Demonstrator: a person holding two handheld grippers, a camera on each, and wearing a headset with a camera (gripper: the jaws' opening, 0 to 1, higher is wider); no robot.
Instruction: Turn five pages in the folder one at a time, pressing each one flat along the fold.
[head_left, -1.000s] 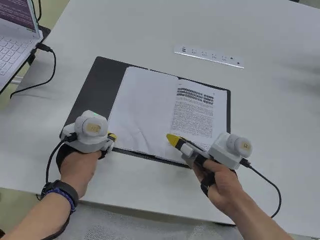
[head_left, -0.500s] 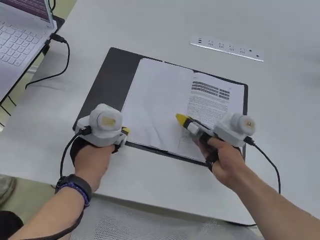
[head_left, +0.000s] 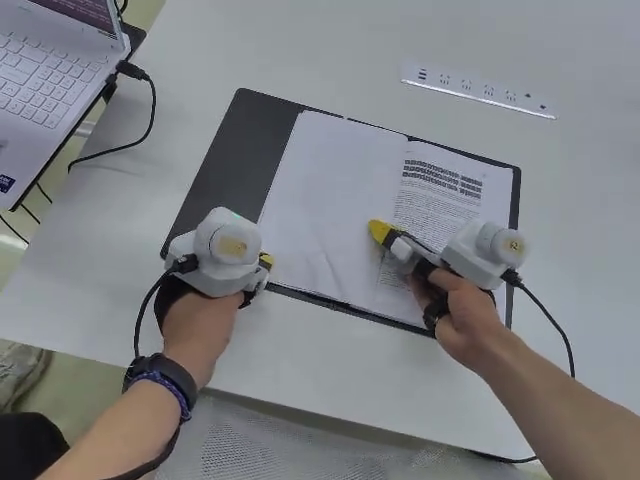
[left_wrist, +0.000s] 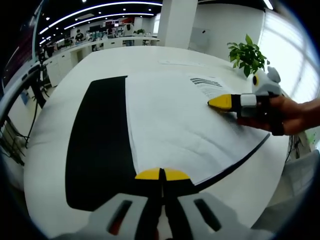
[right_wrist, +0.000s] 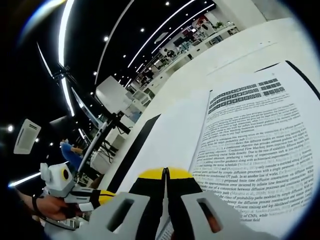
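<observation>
Pressure is apparently being applied along the fold, which is judged to be the step in hand. The folder is lying open on the table, close to the front edge and about midway along it. A laptop is sitting at the left edge and a power strip is lying toward the far edge. A blank page is lying left of the fold and a printed page right of it. The right claw is clenched on nothing, its yellow tips meeting, and is resting on the paper at the nearer half of the fold. The left claw is likewise clenched empty and is sitting at the folder's near edge by the blank page's corner, apparently bearing down. For a good result, the operator should be drawing the closed right tips along the crease under light, even pressure while the left claw is anchoring the folder; excess force risks wrinkling the sheet. The right hand is wrapping its handle, with the forearm entering from the front right corner and the claw pointing left and away. The left hand is gripping palm-down, with the forearm entering from the front left.
</observation>
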